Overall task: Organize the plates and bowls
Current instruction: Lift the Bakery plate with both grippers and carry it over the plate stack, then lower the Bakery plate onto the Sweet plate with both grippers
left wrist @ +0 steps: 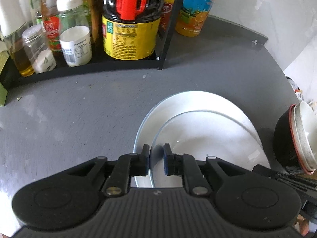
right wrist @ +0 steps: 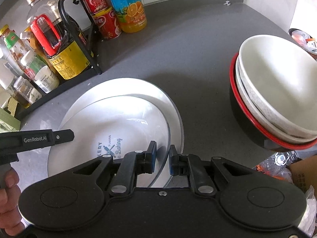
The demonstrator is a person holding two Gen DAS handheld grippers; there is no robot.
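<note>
Two plates lie stacked on the grey counter (left wrist: 79, 109). The large white plate (left wrist: 178, 103) (right wrist: 122, 87) is underneath. A smaller plate (left wrist: 208, 138) (right wrist: 118, 123) with a thin bluish rim and a printed bakery logo rests on it, shifted toward me. My left gripper (left wrist: 155, 158) is open and straddles that upper plate's left rim. My right gripper (right wrist: 162, 155) is open and straddles its right rim, with the rim near the right pad. To the right stands a nested bowl stack (right wrist: 277, 91) (left wrist: 303, 130): a black red-rimmed bowl holding a speckled grey bowl and a white one.
A black wire rack (right wrist: 93, 59) at the back left holds a soy sauce bottle (left wrist: 130, 25) and several jars. An orange juice bottle (right wrist: 130, 10) and red cans (right wrist: 107, 23) stand beside it. The counter ends at the right, above a cardboard box (right wrist: 305, 174). A hand (right wrist: 8, 188) holds the left tool.
</note>
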